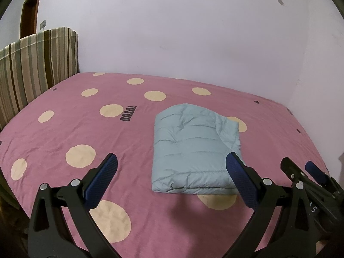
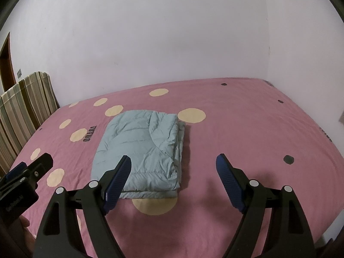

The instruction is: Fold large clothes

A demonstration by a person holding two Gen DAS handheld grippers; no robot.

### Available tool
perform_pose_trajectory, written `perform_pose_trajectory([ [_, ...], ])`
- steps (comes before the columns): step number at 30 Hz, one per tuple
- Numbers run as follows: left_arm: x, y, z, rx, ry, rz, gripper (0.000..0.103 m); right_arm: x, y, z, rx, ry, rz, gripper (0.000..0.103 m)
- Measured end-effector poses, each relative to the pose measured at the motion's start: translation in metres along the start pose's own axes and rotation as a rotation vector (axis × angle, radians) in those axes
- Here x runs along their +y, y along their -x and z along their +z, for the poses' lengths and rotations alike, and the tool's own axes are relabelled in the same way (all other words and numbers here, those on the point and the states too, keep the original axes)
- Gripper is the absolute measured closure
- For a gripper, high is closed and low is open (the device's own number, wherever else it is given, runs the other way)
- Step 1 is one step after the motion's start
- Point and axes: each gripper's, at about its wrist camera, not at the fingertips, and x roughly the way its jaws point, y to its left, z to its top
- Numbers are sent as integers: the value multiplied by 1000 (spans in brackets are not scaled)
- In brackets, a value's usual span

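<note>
A light blue quilted jacket lies folded into a compact rectangle on the pink bed cover. It also shows in the right wrist view. My left gripper is open and empty, held just above the bed in front of the jacket's near left edge. My right gripper is open and empty, in front of the jacket's near right corner. The right gripper also shows at the right edge of the left wrist view. The left gripper's body shows at the left edge of the right wrist view.
The pink cover has cream dots and a dark printed word. A striped cushion stands at the bed's left end. White walls close the far side and right. A brown door is at the far left.
</note>
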Motion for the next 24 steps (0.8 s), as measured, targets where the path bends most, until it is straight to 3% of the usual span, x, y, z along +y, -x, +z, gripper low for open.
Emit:
perform_pose_trajectory([
  [24, 3, -8, -2, 28, 15, 7, 2, 0, -2, -1, 6, -4, -5, 23],
])
